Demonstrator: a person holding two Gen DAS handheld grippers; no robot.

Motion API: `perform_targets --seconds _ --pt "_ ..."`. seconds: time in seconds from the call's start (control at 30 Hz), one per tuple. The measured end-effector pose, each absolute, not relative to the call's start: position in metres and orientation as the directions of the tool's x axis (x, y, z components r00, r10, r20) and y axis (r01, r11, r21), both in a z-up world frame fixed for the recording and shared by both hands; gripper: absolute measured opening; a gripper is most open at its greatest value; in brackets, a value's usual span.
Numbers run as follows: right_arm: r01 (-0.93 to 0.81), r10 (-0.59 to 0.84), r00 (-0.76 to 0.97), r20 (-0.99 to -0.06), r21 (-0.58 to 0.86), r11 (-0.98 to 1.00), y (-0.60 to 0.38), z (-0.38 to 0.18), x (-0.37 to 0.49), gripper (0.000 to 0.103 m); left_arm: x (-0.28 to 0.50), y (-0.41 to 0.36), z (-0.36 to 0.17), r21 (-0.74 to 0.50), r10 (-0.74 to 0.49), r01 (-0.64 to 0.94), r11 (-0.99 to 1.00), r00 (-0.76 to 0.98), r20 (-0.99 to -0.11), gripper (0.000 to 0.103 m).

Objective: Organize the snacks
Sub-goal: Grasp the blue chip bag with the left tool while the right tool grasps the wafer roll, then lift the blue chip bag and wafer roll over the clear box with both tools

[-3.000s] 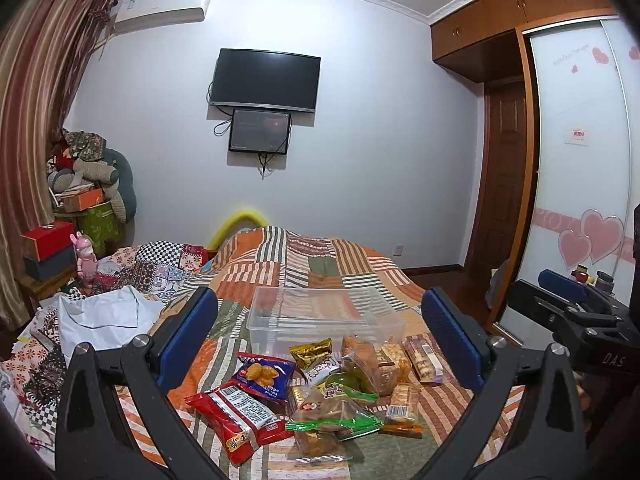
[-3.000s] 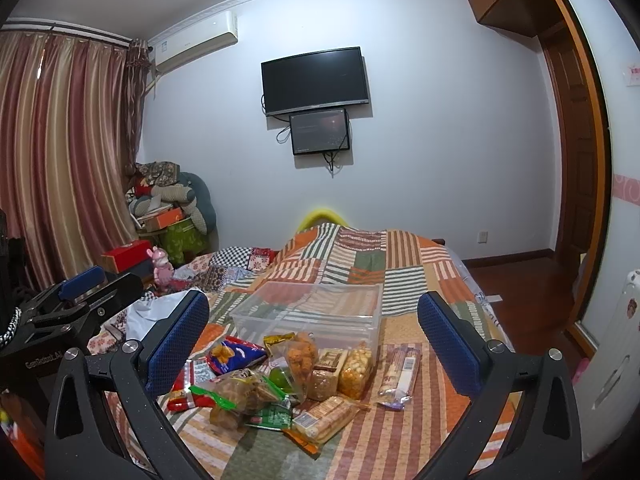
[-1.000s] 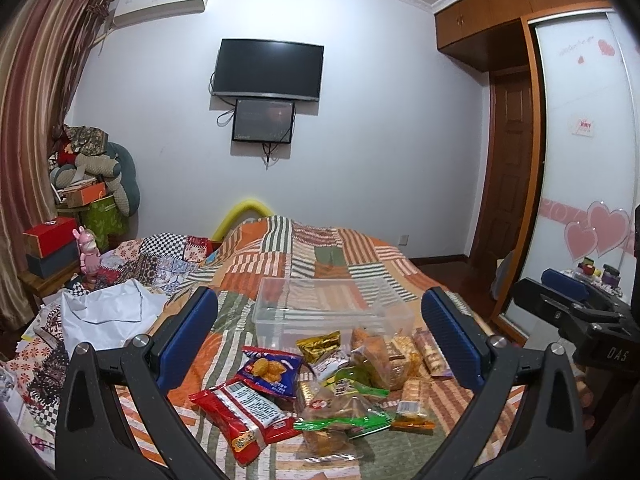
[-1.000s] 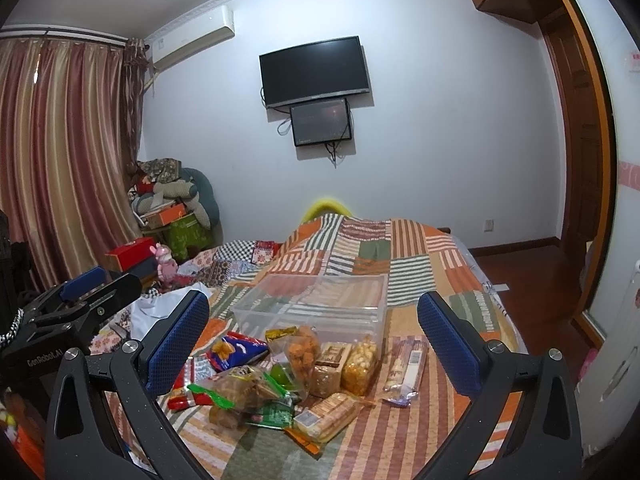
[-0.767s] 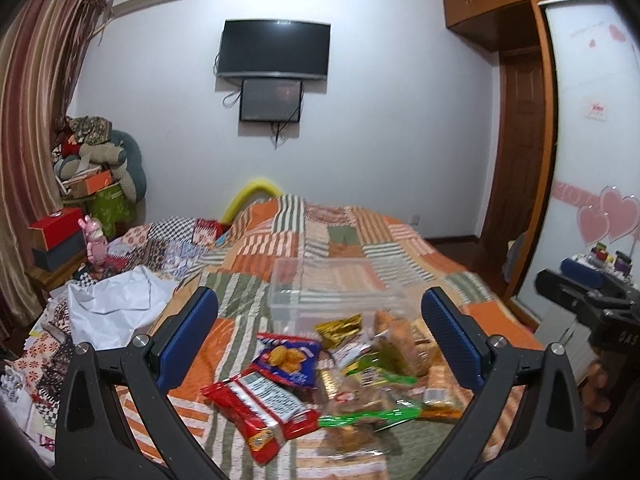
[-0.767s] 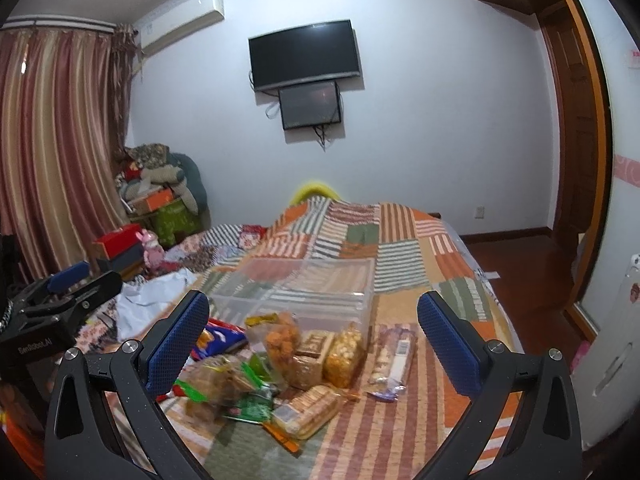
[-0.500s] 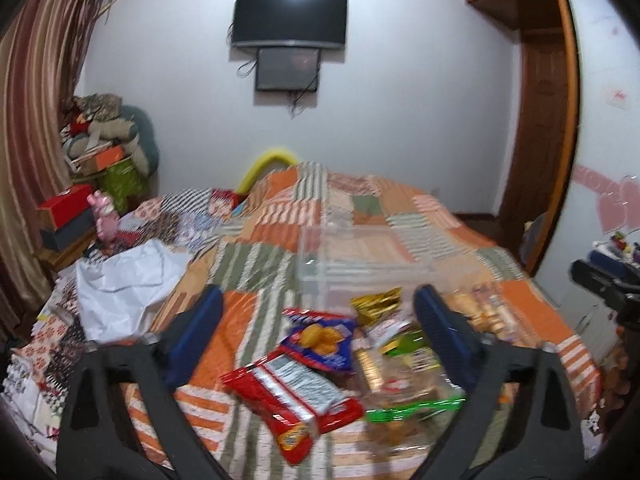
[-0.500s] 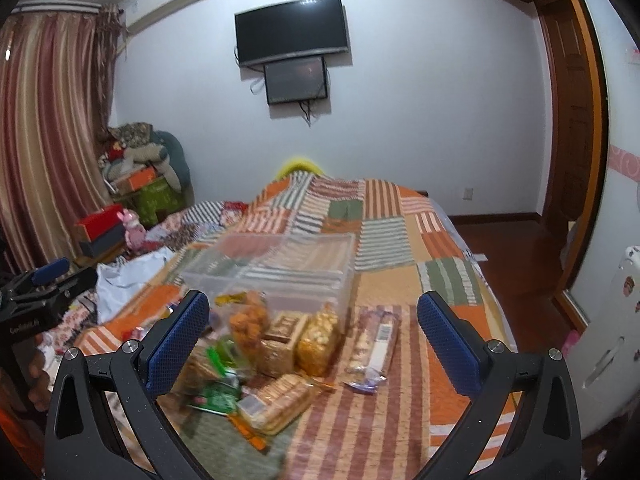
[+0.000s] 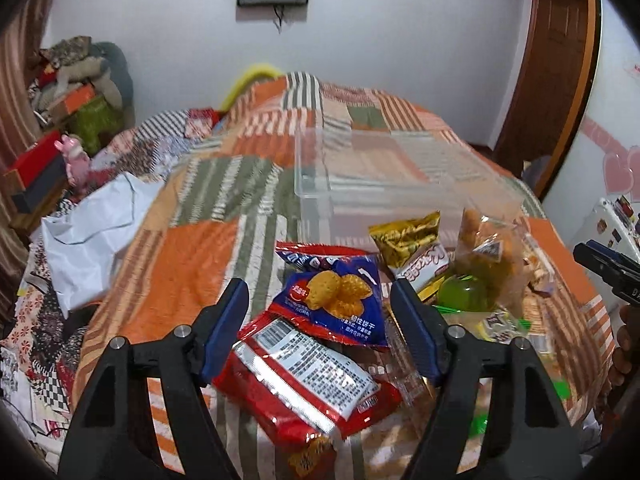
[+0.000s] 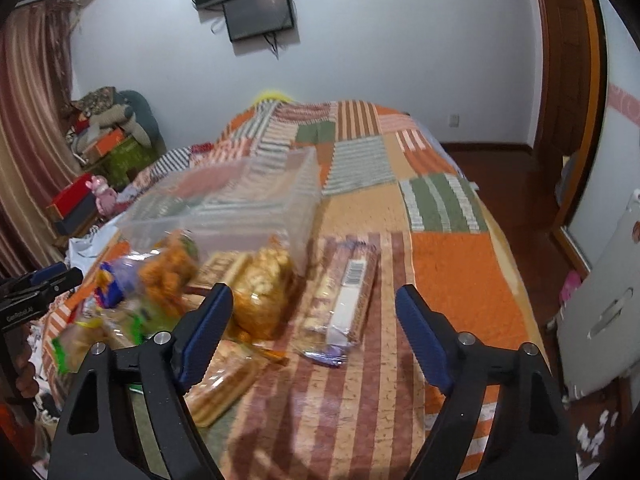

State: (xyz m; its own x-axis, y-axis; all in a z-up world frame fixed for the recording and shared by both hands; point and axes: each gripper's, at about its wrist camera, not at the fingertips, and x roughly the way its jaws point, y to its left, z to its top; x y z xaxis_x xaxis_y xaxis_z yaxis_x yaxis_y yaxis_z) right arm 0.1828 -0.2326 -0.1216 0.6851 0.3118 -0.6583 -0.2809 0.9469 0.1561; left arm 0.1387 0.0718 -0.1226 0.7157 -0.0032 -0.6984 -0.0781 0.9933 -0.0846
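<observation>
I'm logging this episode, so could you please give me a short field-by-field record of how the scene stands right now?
setting: patchwork bedspread on a bed
container: clear plastic bin, nothing visible inside
snacks: loose pile in front of the bin
left tongs: open, over the blue biscuit bag and red packet, gripping nothing
right tongs: open, over the long clear cracker pack, gripping nothing
progress: no snack in the bin yet

both grippers lowered closer over snack pile [image 9: 360, 320].
</observation>
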Motion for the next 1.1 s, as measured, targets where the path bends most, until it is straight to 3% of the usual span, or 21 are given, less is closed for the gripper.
perform_targets --seconds 0.23,0.6,0.9,0.97,1.1 --pt "-0.273 0.29 0.629 -0.721 0.144 0.951 -0.233 -0.136 0.2 0.063 0.166 0.071 -0.142 -0.113 -0.068 -0.029 0.993 0.64 -0.765 0.073" --pt "-0.301 0.277 0.554 -0.785 0.121 0.946 -0.228 -0.15 0.221 0.063 0.191 0.075 -0.155 -0.111 -0.084 -0.01 0.994 0.584 -0.807 0.074" --pt "-0.317 0.29 0.509 -0.811 0.137 0.938 -0.225 -0.158 0.231 0.063 0.204 0.075 -0.171 -0.097 -0.074 -0.016 0.995 0.528 -0.846 0.081" --pt "-0.318 0.288 0.504 -0.815 0.135 0.938 -0.222 -0.16 0.233 0.054 0.204 0.075 -0.172 -0.09 -0.069 -0.012 0.996 0.54 -0.839 0.081" --pt "-0.322 0.275 0.508 -0.816 0.117 0.94 -0.22 -0.16 0.232 0.05 0.199 0.071 -0.173 -0.072 -0.061 0.002 0.997 0.563 -0.824 0.073"
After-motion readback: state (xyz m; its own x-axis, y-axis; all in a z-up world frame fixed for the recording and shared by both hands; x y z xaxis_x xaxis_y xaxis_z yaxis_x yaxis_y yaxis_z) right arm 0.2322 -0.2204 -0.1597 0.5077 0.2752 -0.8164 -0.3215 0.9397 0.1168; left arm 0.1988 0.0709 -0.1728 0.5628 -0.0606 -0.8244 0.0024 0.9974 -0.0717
